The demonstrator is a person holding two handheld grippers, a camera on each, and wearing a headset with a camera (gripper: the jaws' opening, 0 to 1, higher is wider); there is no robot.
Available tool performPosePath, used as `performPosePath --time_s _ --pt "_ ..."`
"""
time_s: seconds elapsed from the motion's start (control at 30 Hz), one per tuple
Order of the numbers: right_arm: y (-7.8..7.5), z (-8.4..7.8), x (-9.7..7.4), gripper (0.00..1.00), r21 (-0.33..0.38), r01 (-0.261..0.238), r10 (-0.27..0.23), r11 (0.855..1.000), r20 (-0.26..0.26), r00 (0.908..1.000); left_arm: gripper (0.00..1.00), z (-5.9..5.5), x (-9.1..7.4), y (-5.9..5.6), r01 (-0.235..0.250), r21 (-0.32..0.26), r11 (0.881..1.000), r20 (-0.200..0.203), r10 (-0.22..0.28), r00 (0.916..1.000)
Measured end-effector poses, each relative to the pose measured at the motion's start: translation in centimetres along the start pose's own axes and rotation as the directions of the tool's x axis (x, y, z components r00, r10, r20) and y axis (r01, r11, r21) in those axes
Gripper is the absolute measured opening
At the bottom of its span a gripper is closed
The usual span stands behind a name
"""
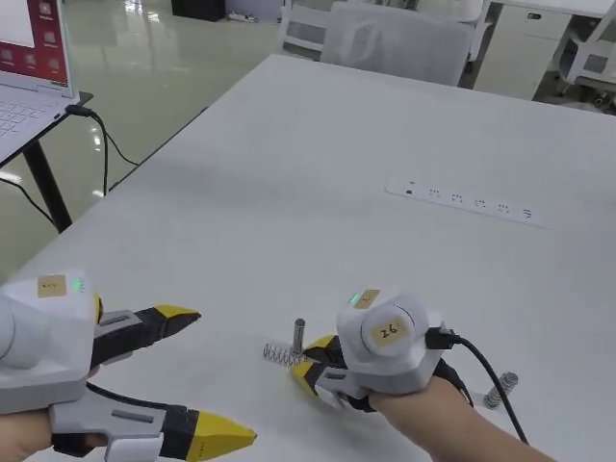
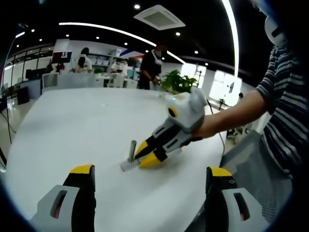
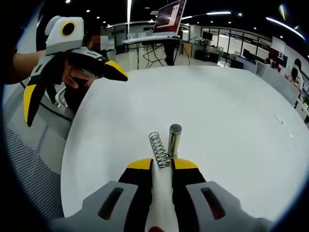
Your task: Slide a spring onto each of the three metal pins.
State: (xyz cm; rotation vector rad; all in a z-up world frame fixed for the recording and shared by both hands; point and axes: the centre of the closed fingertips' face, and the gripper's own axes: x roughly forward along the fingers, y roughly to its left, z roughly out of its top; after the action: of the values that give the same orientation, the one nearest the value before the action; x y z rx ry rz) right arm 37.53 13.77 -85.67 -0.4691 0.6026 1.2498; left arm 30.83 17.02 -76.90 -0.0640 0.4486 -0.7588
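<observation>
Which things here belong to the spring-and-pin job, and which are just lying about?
For the job: gripped spring, upright metal pin, second spring, right tool, left tool.
Just lying about: power strip, laptop, chair.

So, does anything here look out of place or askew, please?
Slightly: the spring in the right gripper lies slanted beside the upright metal pin, not over it. A second spring lies loose further right.
</observation>
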Motion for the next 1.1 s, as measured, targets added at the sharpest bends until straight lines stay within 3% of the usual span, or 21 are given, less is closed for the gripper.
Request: performPosePath --time_s 0.5,0.7,1.1 --pt "0.6 -0.1 0.1 0.08 -0.015 -0.021 0.021 1.0 -0.006 0.9998 0.91 -0.4 0.1 0.0 0.004 -0.009 1.0 -0.01 -0.004 0.9999" --pt "1.3 0.0 -1.1 0.07 -0.043 -0.039 0.039 0.998 -0.002 0.9992 0.91 -0.5 0.4 -0.3 0.014 -0.009 1.0 -0.017 -0.014 0.9998" --pt "1.0 0.5 -4.6 0.07 -0.05 -0.033 0.034 0.998 0.029 0.999 0.9 -0.2 1.5 -1.0 0.046 0.005 0.999 -0.02 -0.046 0.9987"
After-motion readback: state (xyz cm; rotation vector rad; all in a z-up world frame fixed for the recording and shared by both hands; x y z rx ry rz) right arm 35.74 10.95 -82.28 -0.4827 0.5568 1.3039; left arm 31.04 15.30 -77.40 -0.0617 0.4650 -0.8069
